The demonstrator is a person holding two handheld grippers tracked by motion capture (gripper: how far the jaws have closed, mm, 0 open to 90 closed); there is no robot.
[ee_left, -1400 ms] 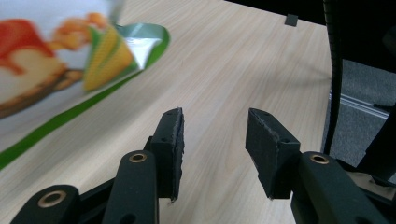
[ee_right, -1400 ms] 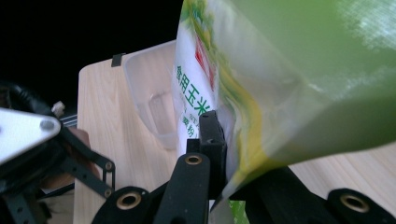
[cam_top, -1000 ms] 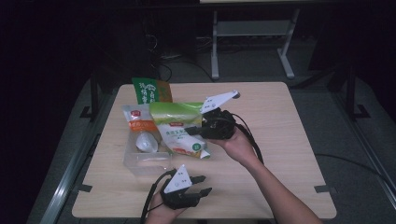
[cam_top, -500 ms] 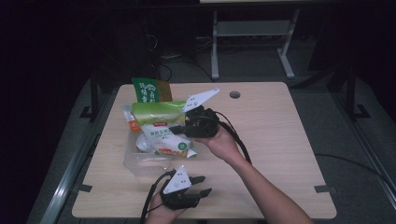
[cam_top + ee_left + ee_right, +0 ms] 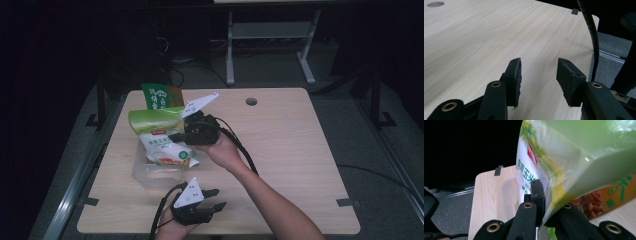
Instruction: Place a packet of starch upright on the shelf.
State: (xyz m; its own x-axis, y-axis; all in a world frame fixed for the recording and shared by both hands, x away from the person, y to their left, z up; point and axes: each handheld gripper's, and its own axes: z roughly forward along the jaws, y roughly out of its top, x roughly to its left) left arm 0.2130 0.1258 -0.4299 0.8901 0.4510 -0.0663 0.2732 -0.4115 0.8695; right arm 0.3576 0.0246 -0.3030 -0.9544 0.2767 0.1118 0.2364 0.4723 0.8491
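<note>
A green and white food bag (image 5: 156,131) hangs upright over a clear plastic tub (image 5: 150,175) at the table's left. My right gripper (image 5: 176,136) is shut on the bag's right edge and holds it up. In the right gripper view the bag (image 5: 564,152) is pinched between the black jaws of the right gripper (image 5: 544,197), with the tub's rim (image 5: 509,192) below. My left gripper (image 5: 214,198) rests near the front edge, open. The left gripper view has the left gripper (image 5: 539,72) over bare wood, with nothing between its jaws.
A green and orange packet (image 5: 161,96) stands behind the tub, and its red and orange print (image 5: 599,200) sits close to my right jaw. A cable hole (image 5: 251,101) marks the far middle of the table. A black cable (image 5: 591,32) trails past the table's edge.
My right gripper has carried the green and white bag leftwards and turned it upright over the tub. The left gripper has stayed put.
</note>
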